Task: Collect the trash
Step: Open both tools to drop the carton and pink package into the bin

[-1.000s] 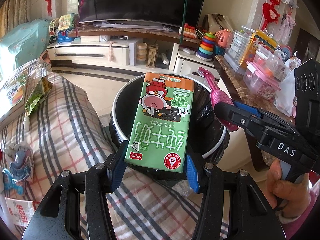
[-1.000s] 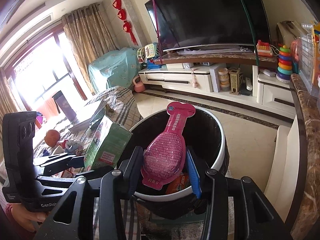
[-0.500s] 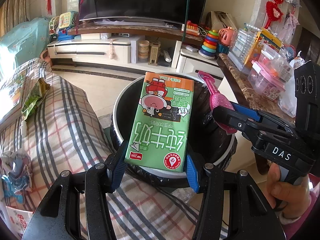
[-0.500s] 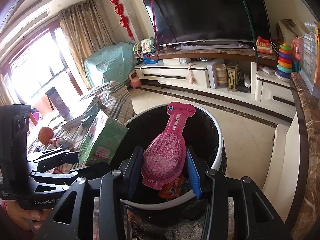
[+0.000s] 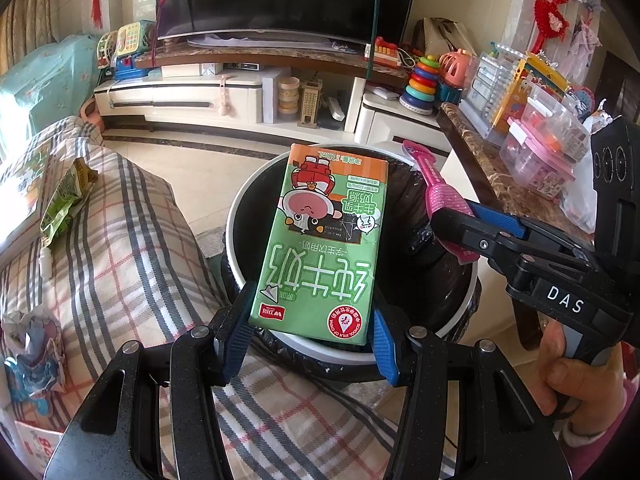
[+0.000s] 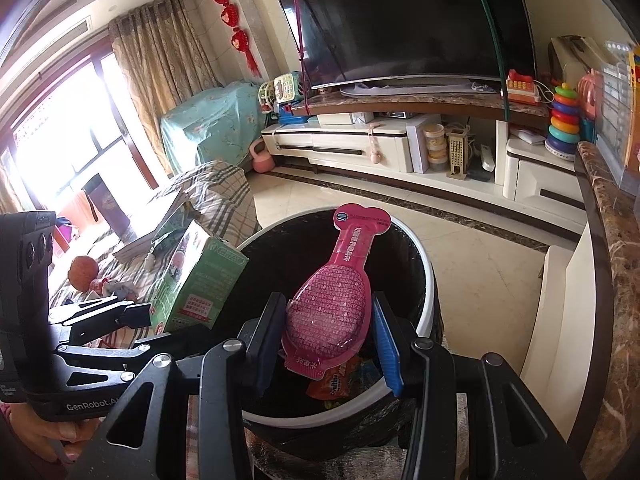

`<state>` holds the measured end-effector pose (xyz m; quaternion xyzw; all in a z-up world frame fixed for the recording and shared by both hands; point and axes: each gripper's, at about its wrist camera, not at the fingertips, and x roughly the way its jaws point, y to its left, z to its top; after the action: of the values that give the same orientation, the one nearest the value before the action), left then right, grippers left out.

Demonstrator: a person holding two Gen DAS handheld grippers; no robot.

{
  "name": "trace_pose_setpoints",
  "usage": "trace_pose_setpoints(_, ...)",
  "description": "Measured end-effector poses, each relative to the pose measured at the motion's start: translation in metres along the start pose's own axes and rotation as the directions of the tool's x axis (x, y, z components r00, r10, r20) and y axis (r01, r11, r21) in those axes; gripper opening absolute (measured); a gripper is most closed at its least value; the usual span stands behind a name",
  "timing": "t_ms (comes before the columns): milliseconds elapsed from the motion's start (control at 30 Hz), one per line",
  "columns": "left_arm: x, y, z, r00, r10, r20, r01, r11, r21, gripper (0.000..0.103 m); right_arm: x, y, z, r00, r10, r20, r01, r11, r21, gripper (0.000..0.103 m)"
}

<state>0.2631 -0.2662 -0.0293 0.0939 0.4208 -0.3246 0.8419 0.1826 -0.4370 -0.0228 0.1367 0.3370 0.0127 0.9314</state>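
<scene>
My left gripper (image 5: 310,326) is shut on a green milk carton (image 5: 324,240) and holds it over the near rim of the round bin (image 5: 236,216), which has a white rim and a black liner. The carton also shows in the right wrist view (image 6: 196,280). My right gripper (image 6: 326,338) is shut on a pink paddle-shaped packet (image 6: 332,304) above the bin (image 6: 428,276). The packet shows in the left wrist view (image 5: 438,196), at the bin's right side. Snack wrappers (image 6: 340,380) lie inside the bin.
A plaid-covered sofa (image 5: 132,248) lies left of the bin, with a green wrapper (image 5: 66,200) and crumpled trash (image 5: 34,344) on it. A marble counter (image 5: 492,172) with boxes stands right. A TV stand (image 5: 256,92) is across the tiled floor.
Both grippers have shifted slightly forward over the bin, still holding the carton and the pink packet. The bin appears a little nearer and lower in both views.
</scene>
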Motion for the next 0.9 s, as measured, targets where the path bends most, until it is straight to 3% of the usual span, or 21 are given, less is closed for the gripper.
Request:
trace_pose_setpoints(733, 0.0098, 0.0007, 0.0077, 1.0, 0.014, -0.025, -0.014, 1.0, -0.009, 0.054, 0.0072, -0.0085, 0.0026, 0.999, 0.022, -0.024, -0.021, 0.999, 0.035, 0.047)
trace_pose_setpoints(900, 0.0019, 0.0062, 0.0017, 1.0, 0.019, -0.005, -0.019, 0.999, -0.037, 0.067, -0.0013, -0.0065, 0.0021, 0.999, 0.032, -0.007, -0.031, 0.998, 0.051, 0.063)
